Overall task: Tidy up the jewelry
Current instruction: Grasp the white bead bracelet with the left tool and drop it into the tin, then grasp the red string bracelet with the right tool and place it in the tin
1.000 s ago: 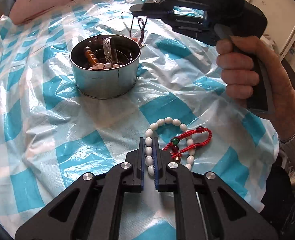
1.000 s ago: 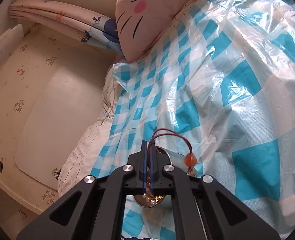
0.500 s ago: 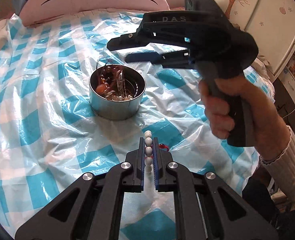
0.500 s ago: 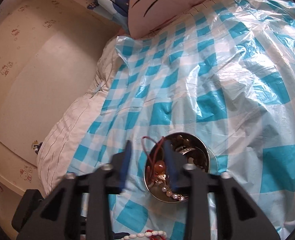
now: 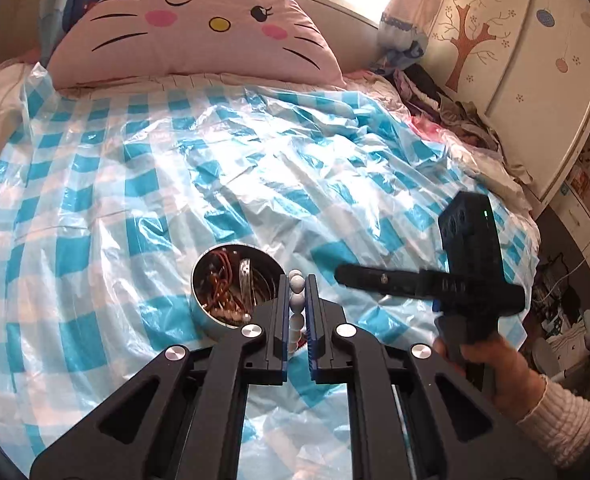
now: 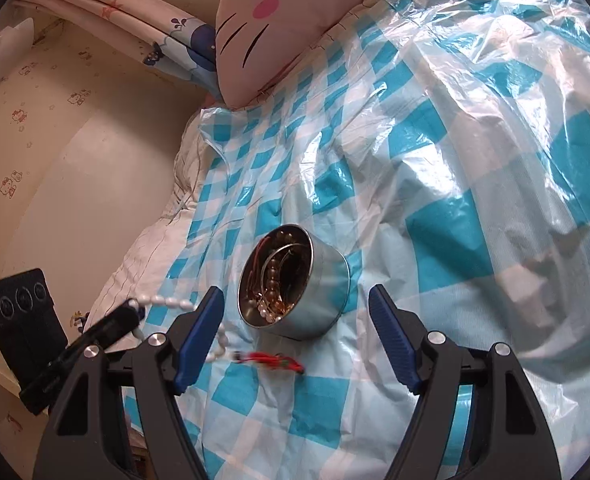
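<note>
A round metal tin point(image 5: 231, 296) holding several bracelets and cords sits on the blue-checked plastic sheet point(image 5: 135, 168); it also shows in the right wrist view point(image 6: 299, 300). My left gripper point(image 5: 297, 284) is shut on a white bead bracelet point(image 5: 296, 304), lifted in the air just right of the tin. In the right wrist view the white bracelet point(image 6: 167, 302) hangs from the left gripper, with a red cord bracelet point(image 6: 271, 360) dangling on it. My right gripper point(image 6: 295, 304) is open and empty, above and in front of the tin.
A pink cat-face pillow point(image 5: 195, 28) lies at the head of the bed. A white wardrobe point(image 5: 535, 60) and a pile of clothes point(image 5: 447, 108) stand to the right. The bed's left edge and a cream wall point(image 6: 55, 160) show in the right wrist view.
My right gripper opened and dropped a brown-red cord bracelet into the tin, then drew back. My left gripper lifted the white bracelet, with the red one, off the sheet.
</note>
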`<state>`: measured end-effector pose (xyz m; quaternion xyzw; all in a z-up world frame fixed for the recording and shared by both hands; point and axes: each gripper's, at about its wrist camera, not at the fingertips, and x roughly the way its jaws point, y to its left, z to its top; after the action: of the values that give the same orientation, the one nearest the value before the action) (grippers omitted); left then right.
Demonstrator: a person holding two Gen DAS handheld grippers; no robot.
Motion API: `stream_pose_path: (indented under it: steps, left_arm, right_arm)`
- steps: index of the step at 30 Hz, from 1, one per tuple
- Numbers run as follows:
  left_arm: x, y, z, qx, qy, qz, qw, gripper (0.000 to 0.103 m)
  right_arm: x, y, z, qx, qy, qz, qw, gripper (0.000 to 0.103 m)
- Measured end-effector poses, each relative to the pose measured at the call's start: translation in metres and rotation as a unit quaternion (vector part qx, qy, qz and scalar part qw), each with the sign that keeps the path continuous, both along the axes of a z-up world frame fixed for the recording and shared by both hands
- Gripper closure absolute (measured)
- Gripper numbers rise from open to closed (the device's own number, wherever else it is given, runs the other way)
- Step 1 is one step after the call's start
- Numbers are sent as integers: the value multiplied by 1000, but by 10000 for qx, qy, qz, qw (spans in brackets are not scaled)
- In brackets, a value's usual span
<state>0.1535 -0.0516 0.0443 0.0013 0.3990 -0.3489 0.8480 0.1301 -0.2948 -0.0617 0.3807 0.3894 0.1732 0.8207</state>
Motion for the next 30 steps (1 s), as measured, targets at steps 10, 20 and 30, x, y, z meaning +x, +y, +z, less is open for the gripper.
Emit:
stream_pose_path:
  steps: [10, 20, 30]
  left_arm:
    - [46, -21, -34, 376, 304, 440, 9979, 96]
    - [63, -14, -44, 807, 223, 724, 9939, 77]
    - [36, 7, -37, 969, -217, 1146, 9884, 31]
  right_arm:
    - [2, 38, -17, -1468, 233, 396, 9881, 24]
    - [18, 79, -29, -3199, 225, 991, 9420, 88]
    - [-12, 50, 14, -2286, -181, 563, 9717, 97]
